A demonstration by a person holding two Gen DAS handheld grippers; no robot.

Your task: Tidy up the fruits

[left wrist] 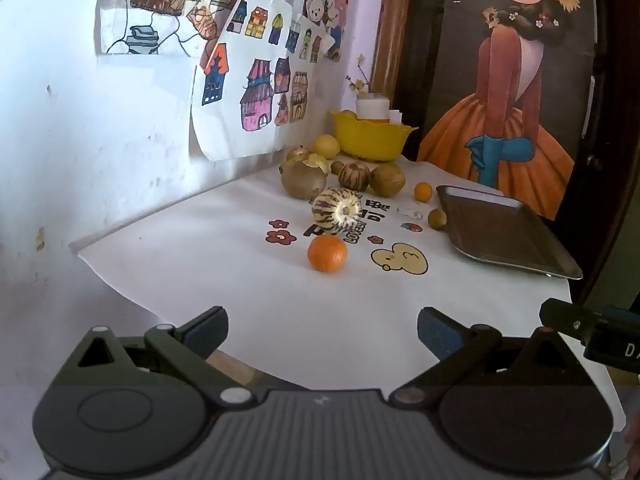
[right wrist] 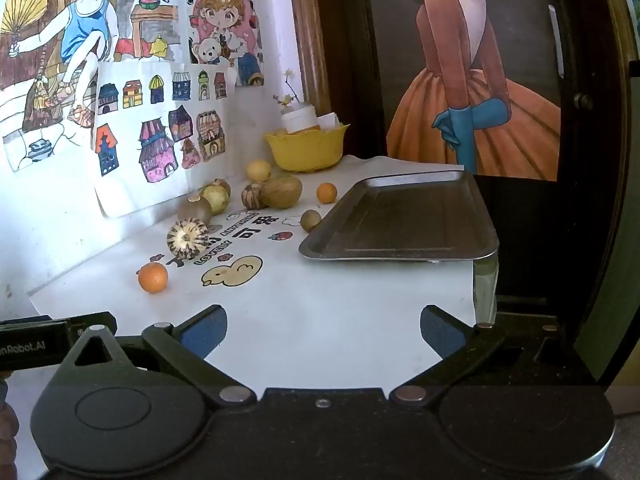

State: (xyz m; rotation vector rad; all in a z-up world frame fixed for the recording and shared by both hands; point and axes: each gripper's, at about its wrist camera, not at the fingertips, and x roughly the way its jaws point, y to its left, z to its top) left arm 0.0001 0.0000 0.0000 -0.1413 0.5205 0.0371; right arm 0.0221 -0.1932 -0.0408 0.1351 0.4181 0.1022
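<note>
Fruits are lying on the white tabletop (left wrist: 224, 280) while we are holding both tools low over its near edge. We are keeping the left hand-held gripper (left wrist: 322, 334) fully released, with nothing between its blue pads, and the right hand-held gripper (right wrist: 323, 332) is standing released and empty in the same way. We are seeing an orange (left wrist: 327, 253) sitting alone, nearest to us, on the printed cloth. Just behind it a striped melon (left wrist: 337, 210) is lying on its side. Farther back, a group of brownish and yellow round fruits (left wrist: 304, 179) is crowding together near the wall, and a yellow bowl (left wrist: 370, 136) is standing in the corner behind them. Two small fruits, one orange (left wrist: 423, 192) and one greenish (left wrist: 436, 219), are resting just beside the left edge of a dark metal tray (right wrist: 404, 220), which is lying at the right side of the tabletop with no fruit in it. Children's drawings (right wrist: 160, 128) are hanging on the wall behind the fruits.
</note>
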